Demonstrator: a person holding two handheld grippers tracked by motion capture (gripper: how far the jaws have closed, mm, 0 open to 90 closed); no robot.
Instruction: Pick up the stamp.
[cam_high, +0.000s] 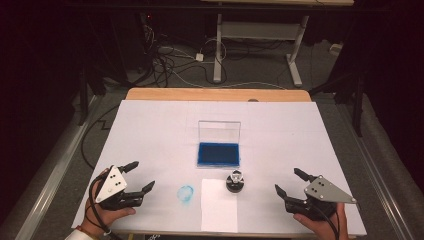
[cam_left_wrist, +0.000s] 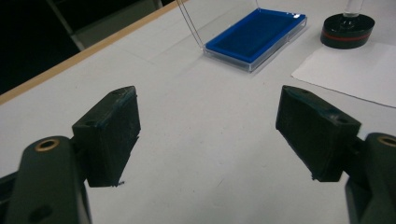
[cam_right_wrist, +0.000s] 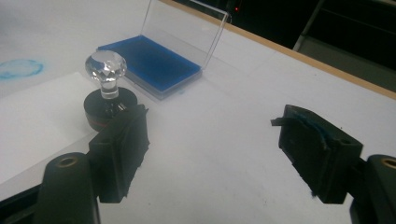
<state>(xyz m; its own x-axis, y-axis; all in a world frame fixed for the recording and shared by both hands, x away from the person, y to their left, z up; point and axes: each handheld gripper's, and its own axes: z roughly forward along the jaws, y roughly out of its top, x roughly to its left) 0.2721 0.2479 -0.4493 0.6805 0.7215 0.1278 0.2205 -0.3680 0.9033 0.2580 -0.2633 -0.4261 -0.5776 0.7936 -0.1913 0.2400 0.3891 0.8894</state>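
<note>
A: What is seen nearest the camera?

B: The 2 grippers, held low at the near edge of the table (cam_high: 150, 107). The left gripper (cam_high: 141, 178) is seen with its jaws spread wide and nothing between them; the right gripper (cam_high: 289, 182) is likewise released, its jaws apart and unloaded.

A: Where is the stamp found?

B: The stamp (cam_high: 235, 181), a black round base topped by a clear faceted knob, is stood upright between the 2 grippers, nearer the right one. Its base is set at the far right corner of a white sheet of paper (cam_high: 218, 205). In the right gripper view the stamp (cam_right_wrist: 106, 88) is seen just beyond the left-hand jaw, not touched by it.

A: And the ink pad?

B: The blue ink pad (cam_high: 218, 154) is placed just behind the stamp, with its clear lid (cam_high: 219, 131) raised upright at the far side. In the left gripper view the ink pad (cam_left_wrist: 254, 37) is seen well ahead of the open jaws.

A: Is anything else noted?

B: 1 faint blue round mark (cam_high: 185, 194) is seen on the table cover, just left of the paper.
</note>
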